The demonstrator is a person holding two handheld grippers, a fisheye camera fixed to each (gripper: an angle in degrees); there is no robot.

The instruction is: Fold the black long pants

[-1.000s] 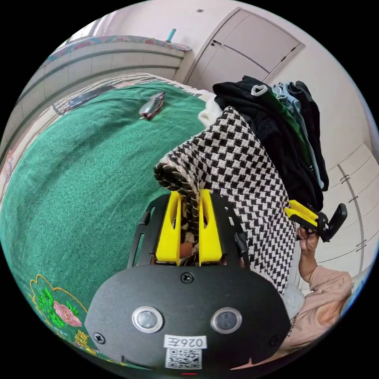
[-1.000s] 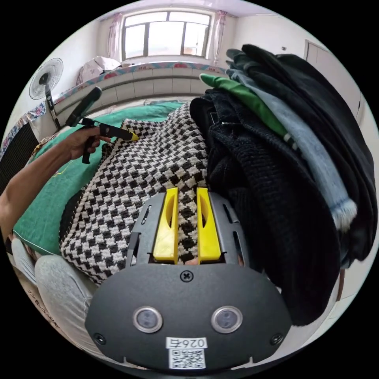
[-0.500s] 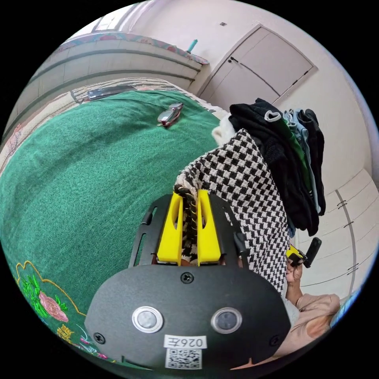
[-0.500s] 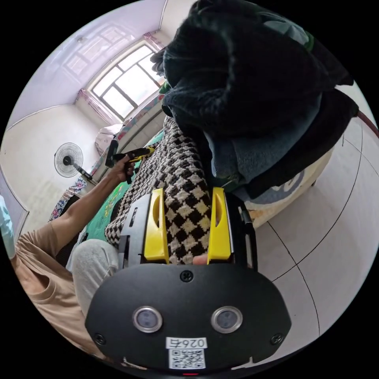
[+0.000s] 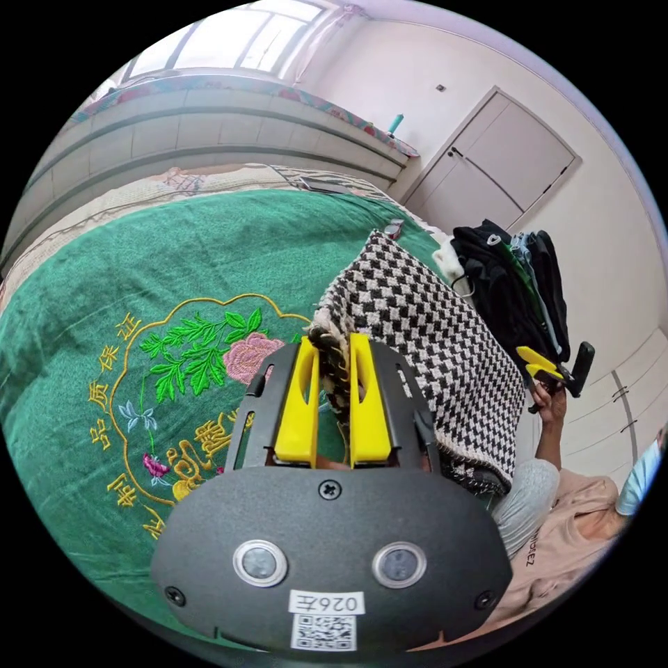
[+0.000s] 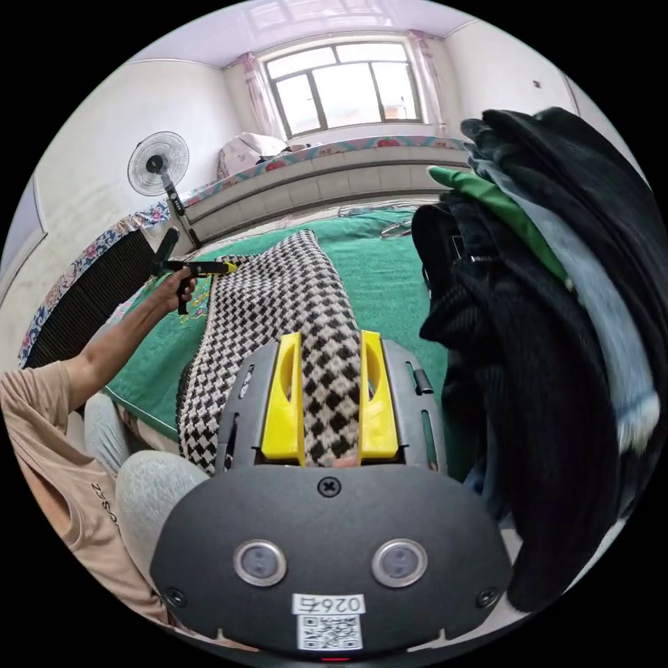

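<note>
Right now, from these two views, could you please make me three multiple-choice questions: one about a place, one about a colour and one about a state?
1. Where does the checked cloth lie?
A. on the floor
B. on the green cover
C. on a chair

2. What colour are the jaws of the left gripper?
A. yellow
B. red
C. white

3. In what state is the left gripper?
A. wide open, holding nothing
B. shut on the cloth's braided edge
C. shut on a blue towel

Answers:
1 B: the cloth spreads over the green embroidered cover.
2 A: both jaws are yellow on a black body.
3 B: the two jaws press the braided edge between them.
</note>
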